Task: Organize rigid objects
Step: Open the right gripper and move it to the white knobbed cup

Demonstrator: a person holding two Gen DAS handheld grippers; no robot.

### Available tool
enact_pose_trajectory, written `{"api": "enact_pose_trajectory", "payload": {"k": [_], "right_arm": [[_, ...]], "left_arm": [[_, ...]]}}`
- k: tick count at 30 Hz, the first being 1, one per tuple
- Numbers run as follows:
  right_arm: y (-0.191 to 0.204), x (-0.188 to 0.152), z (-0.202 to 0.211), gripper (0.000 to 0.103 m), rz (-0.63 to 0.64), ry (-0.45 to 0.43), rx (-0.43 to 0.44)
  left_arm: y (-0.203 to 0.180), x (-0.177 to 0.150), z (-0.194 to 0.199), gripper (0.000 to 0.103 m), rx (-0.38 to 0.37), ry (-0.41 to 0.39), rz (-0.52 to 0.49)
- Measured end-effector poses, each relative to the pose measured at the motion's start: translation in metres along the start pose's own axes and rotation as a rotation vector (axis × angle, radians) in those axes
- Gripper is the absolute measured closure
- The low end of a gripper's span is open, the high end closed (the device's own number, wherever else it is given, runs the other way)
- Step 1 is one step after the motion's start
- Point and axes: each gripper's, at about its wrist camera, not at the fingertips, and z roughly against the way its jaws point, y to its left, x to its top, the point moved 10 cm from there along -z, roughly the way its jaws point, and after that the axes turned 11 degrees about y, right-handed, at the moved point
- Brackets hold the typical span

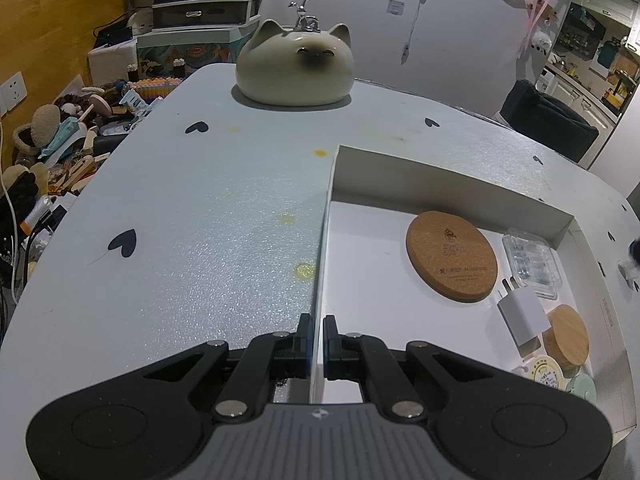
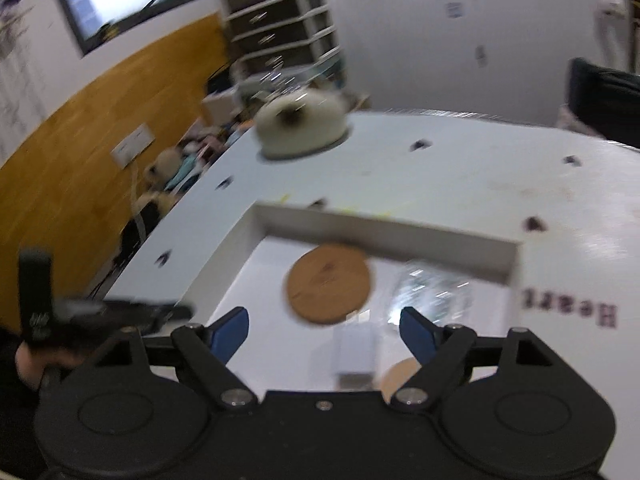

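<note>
Seemingly light and stiff, the box (image 1: 326, 240) is pinched at its thin left wall by the left gripper (image 1: 317, 332); the right gripper (image 2: 324, 322) has spread, empty jaws above the rigid charger (image 2: 356, 350), best taken by its flat sides.

Our left gripper (image 1: 317, 330) is black, with angled linkage arms on silver pivot screws, round discs at each side and a grey ribbed plate behind its fingers. Our right gripper (image 2: 324, 326) matches it, with blue finger pads (image 2: 232, 330).
</note>
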Motion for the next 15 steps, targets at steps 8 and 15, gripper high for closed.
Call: {"api": "enact_pose_trajectory", "payload": {"k": [8, 15], "right_arm": [[-0.077, 0.017, 0.031, 0.012, -0.147, -0.123, -0.158], [-0.153, 0.007, 0.049, 0.000, -0.262, -0.201, -0.331]], "left_arm": [[0.001, 0.000, 0.000, 0.100, 0.001, 0.000, 0.000], [0.003, -0.001, 0.001, 0.100, 0.006, 0.001, 0.001]]}}
